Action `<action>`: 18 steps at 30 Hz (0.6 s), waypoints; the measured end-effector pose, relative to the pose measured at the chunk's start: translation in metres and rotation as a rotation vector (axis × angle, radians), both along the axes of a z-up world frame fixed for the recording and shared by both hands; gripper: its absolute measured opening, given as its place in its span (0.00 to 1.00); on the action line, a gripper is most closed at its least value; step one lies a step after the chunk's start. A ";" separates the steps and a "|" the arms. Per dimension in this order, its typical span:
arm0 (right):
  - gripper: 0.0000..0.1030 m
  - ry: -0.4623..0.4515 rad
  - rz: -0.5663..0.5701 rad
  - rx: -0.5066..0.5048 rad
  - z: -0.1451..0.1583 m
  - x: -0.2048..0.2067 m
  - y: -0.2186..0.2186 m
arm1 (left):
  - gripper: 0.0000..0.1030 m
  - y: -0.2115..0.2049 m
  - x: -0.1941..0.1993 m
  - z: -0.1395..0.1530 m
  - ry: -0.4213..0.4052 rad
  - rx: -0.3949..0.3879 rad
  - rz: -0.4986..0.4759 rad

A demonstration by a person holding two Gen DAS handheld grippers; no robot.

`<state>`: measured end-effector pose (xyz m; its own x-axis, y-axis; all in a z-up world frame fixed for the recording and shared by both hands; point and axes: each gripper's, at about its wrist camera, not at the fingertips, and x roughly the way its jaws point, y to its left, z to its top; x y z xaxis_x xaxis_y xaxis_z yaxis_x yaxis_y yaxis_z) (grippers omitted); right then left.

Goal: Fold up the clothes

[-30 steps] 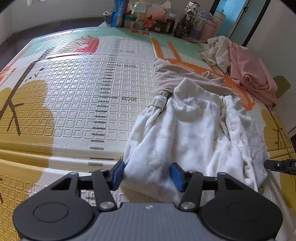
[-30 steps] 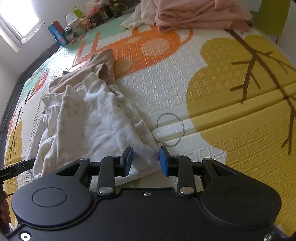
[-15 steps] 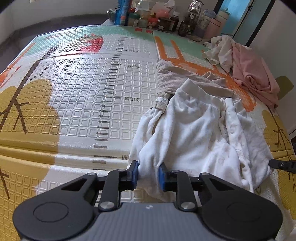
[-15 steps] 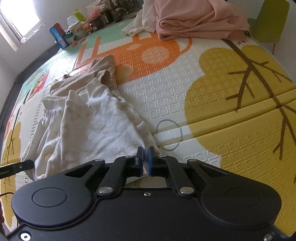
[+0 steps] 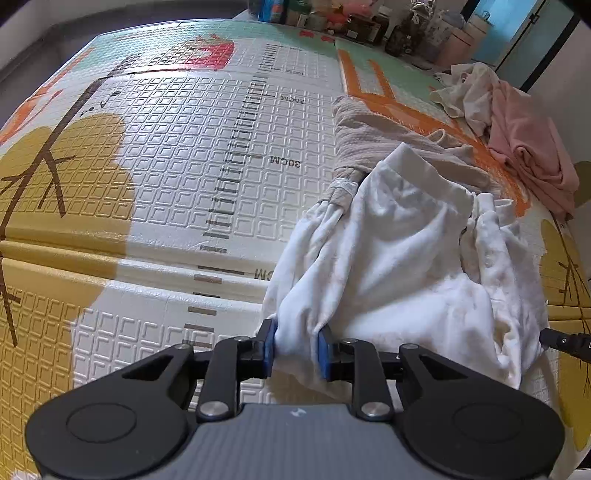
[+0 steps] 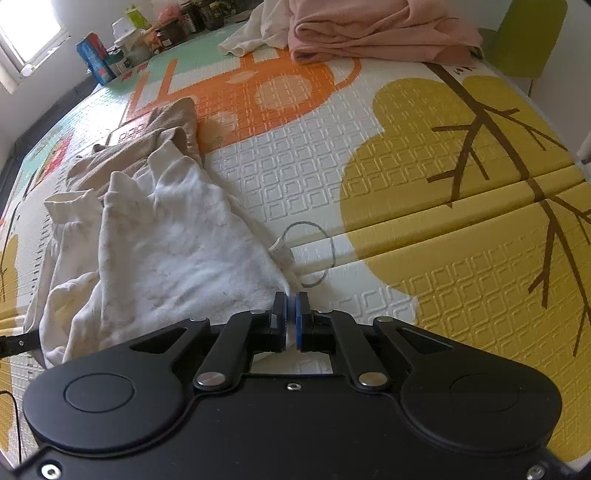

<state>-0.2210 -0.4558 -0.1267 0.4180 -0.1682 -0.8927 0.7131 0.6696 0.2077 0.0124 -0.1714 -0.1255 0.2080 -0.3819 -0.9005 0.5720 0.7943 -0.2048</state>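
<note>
Ahead and left of my left tool: embossed foam play mat (image 5: 155,192), white squares with mustard tree shapes and a printed ruler strip, bare.

My left gripper (image 5: 295,349): blue pads closed to a narrow gap in the last second, pinching a bunched fold at the near left edge of the crumpled white cotton garment (image 5: 406,266). The cloth rose from the pads in taut creases and spread ahead and to the right of the tool.

Beyond the white garment, touching its far edge: beige waffle-knit cloth (image 5: 369,136), lying flat.

Far ahead to the right: pink folded fabric (image 5: 528,147) beside a rumpled cream cloth (image 5: 465,88). Jars and boxes (image 5: 369,22) stood past the far mat edge.

My right gripper (image 6: 291,321): jaws all but together, having closed within the last second, a thin edge of the white garment nipped between the pads at its near right corner. The garment lay ahead and left of this tool; a loop of grey thread (image 6: 317,251) lay just ahead on the mat.
</note>
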 end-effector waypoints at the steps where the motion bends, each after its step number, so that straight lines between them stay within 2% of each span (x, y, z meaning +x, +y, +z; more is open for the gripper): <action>1: 0.06 -0.009 0.002 0.009 0.001 -0.001 -0.001 | 0.27 0.000 -0.001 0.001 -0.001 0.000 -0.001; 6: 0.17 -0.105 -0.021 0.033 0.018 -0.009 -0.003 | 0.32 0.001 -0.006 0.012 -0.015 -0.018 0.005; 8: 0.17 -0.149 -0.019 0.029 0.029 -0.012 -0.002 | 0.34 0.001 -0.011 0.020 -0.040 -0.023 0.001; 14: 0.17 -0.225 0.092 0.024 0.058 -0.004 0.018 | 0.51 -0.004 -0.035 0.052 -0.146 -0.086 -0.058; 18: 0.17 -0.244 0.178 0.053 0.067 0.004 0.039 | 0.55 -0.013 -0.055 0.065 -0.189 -0.131 -0.160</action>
<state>-0.2166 -0.4165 -0.0601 0.6397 -0.0294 -0.7681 0.5107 0.7631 0.3961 -0.0424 -0.1848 -0.0600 0.2949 -0.5345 -0.7920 0.7261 0.6642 -0.1779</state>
